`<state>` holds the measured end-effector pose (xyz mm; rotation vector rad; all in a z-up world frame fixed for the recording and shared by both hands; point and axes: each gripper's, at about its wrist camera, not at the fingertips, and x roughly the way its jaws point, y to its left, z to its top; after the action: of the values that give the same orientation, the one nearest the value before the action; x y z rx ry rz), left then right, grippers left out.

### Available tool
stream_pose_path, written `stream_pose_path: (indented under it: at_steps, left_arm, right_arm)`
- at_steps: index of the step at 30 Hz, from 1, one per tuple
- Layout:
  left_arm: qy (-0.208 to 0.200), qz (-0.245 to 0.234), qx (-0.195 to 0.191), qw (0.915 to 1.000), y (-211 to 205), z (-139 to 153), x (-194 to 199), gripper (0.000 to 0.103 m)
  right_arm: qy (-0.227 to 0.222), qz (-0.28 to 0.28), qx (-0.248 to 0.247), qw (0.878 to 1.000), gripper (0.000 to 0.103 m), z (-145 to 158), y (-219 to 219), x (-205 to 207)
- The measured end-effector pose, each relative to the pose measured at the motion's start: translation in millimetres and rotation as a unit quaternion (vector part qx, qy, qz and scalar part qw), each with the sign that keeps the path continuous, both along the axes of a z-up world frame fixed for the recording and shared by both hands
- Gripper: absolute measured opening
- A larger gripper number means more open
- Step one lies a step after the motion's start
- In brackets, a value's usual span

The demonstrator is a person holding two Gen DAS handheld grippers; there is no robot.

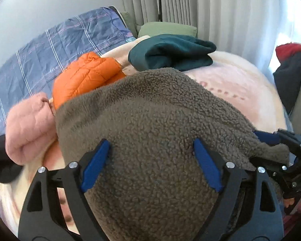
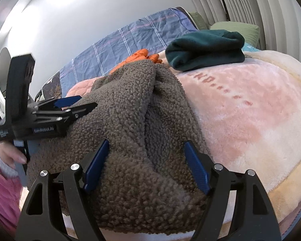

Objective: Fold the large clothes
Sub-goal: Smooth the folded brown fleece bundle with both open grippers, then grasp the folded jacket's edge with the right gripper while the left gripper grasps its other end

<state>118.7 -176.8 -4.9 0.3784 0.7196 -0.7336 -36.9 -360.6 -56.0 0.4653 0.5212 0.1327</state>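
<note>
**Both grippers spread over a brown fleece on the bed**

A pink plush blanket [image 2: 240, 108] covers the bed, with a blue checked quilt [image 1: 50, 46] along the wall side. The brown sherpa fleece garment [image 1: 150, 120] lies bunched on the blanket's near part, creased down its middle in the right wrist view. Behind it sit a folded dark green garment [image 2: 204, 50], an orange puffer jacket [image 1: 86, 76] and a pink quilted garment [image 1: 28, 126]. The left gripper [image 1: 150, 164] has its jaws released, spread wide over the fleece. The right gripper [image 2: 146, 166] likewise has its jaws released, blue pads resting against the pile.
</note>
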Motion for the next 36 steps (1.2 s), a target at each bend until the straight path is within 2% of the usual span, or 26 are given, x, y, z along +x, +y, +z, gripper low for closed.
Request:
stream_pose_path:
  at_steps: [4, 7, 10, 13, 14, 17, 20, 26, 28, 29, 30, 32, 36]
  left_arm:
    - [0.004, 0.003, 0.001, 1.0, 4.5, 0.6, 2.3, 0.088]
    - [-0.002, 0.006, 0.005, 1.0, -1.1, 0.5, 0.9, 0.088]
    - [0.0, 0.007, 0.0, 1.0, 1.7, -0.2, 0.4, 0.088]
    - [-0.001, 0.007, 0.002, 1.0, 2.9, -0.1, 0.7, 0.088]
    - [-0.002, 0.007, 0.002, 1.0, 3.1, 1.2, -1.0, 0.088]
    - [-0.002, 0.008, 0.001, 1.0, 3.7, 1.0, -0.9, 0.088]
    - [-0.001, 0.008, 0.0, 1.0, 3.9, 1.3, -1.3, 0.088]
    - [0.002, 0.007, -0.012, 0.9999, 6.6, 2.7, -0.6, 0.088]
    - [0.006, 0.007, -0.017, 0.9998, 7.3, 2.8, 0.5, 0.088]
    - [0.007, 0.007, -0.017, 0.9998, 7.1, 2.8, 0.7, 0.088]
    - [0.006, 0.008, -0.016, 0.9998, 5.5, 3.0, 0.5, 0.088]
    - [0.004, 0.009, -0.014, 0.9999, 3.7, 3.3, -0.4, 0.088]
    - [0.004, 0.014, -0.025, 0.9996, 5.3, 4.1, -0.7, 0.089]
  right_arm:
    - [-0.003, 0.016, 0.045, 0.999, 0.077, 11.1, -19.3, -16.0]
    - [-0.024, -0.023, 0.056, 0.998, 0.078, 17.6, -43.1, -35.4]
    - [0.009, -0.048, 0.105, 0.993, 0.078, 1.9, -71.0, -34.0]
    - [0.078, -0.005, 0.209, 0.975, 0.078, -35.5, -81.5, -13.1]
    - [0.085, 0.01, 0.227, 0.97, 0.078, -42.5, -79.0, -8.7]
    - [0.079, 0.028, 0.24, 0.967, 0.078, -44.6, -75.3, -0.8]
    - [0.102, 0.059, 0.279, 0.953, 0.08, -52.0, -75.2, 17.6]
    - [0.12, 0.067, 0.266, 0.954, 0.082, -49.8, -63.9, 30.7]
    - [0.127, 0.058, 0.254, 0.957, 0.063, -50.4, -63.5, 33.1]
    - [0.125, 0.056, 0.256, 0.957, 0.048, -50.4, -60.4, 34.4]
    - [0.121, 0.054, 0.259, 0.957, 0.038, -49.8, -58.8, 35.0]
    - [0.115, 0.044, 0.235, 0.964, 0.034, -43.5, -55.3, 34.0]
    - [0.105, 0.033, 0.191, 0.975, 0.034, -38.0, -47.8, 30.2]
